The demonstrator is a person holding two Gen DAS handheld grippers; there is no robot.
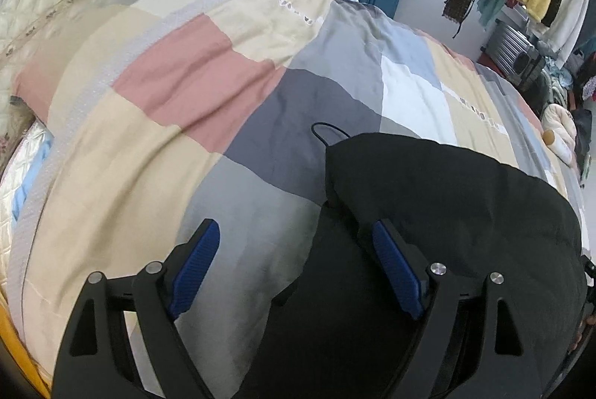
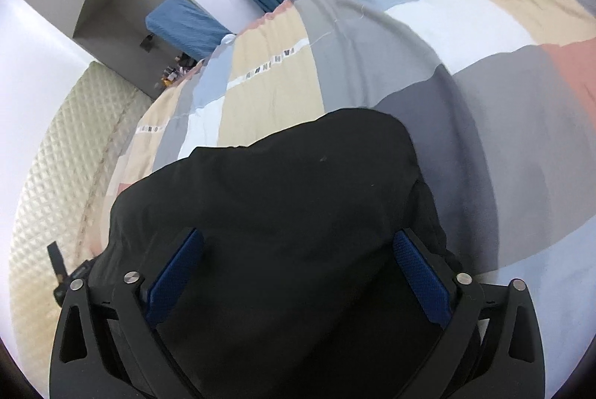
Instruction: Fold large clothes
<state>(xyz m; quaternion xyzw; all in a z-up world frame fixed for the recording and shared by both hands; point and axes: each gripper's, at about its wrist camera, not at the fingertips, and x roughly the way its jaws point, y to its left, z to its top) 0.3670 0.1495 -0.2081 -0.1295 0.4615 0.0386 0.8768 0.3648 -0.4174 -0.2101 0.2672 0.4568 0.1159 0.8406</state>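
Covering the bed, a patchwork quilt (image 1: 231,75) bears a black garment (image 2: 283,175) beneath both wide-open, empty grippers.

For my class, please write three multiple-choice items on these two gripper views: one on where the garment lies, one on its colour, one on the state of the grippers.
1. Where does the garment lie?
A. on the patchwork bedspread
B. on a chair
C. on the floor

2. What colour is the garment?
A. yellow
B. black
C. pink

3. How do the left gripper and the right gripper stand?
A. both shut on cloth
B. one open, one shut
C. both open

Answers:
1 A: bedspread patches show around the garment in both views.
2 B: the cloth is plain black.
3 C: in each view the blue pads stand wide apart, clamping nothing.
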